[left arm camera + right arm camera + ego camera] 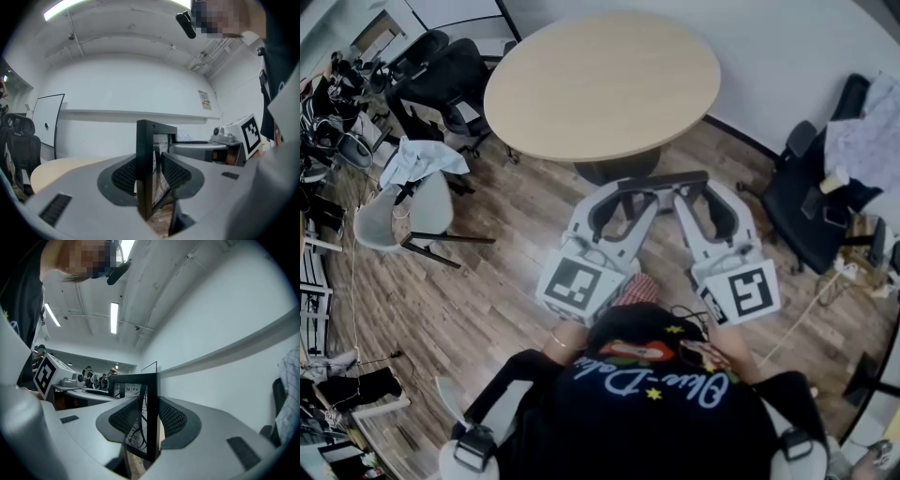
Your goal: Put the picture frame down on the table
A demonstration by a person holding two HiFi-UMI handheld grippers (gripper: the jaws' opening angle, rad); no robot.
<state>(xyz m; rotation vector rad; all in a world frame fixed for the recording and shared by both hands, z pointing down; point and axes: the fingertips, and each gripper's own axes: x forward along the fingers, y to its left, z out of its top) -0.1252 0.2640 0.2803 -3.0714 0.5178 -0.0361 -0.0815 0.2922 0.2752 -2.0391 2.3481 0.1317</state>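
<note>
A black picture frame [664,180] hangs upright in the air between my two grippers, just short of the near edge of the round light-wood table [600,84]. From above it shows as a dark bar over the wooden floor. My left gripper [626,195] is shut on its left end and my right gripper [698,192] on its right end. In the left gripper view the frame's edge [144,154] stands clamped between the ribbed pads [126,176] of the left gripper [149,171]. In the right gripper view the frame [151,399], with black-and-white line art, sits between the jaws of the right gripper [149,416].
The table's dark pedestal [614,169] stands just beyond the frame. Black office chairs [441,75] and a grey chair [403,211] crowd the left. A black chair [820,202] piled with clothes is at the right. White walls lie behind the table.
</note>
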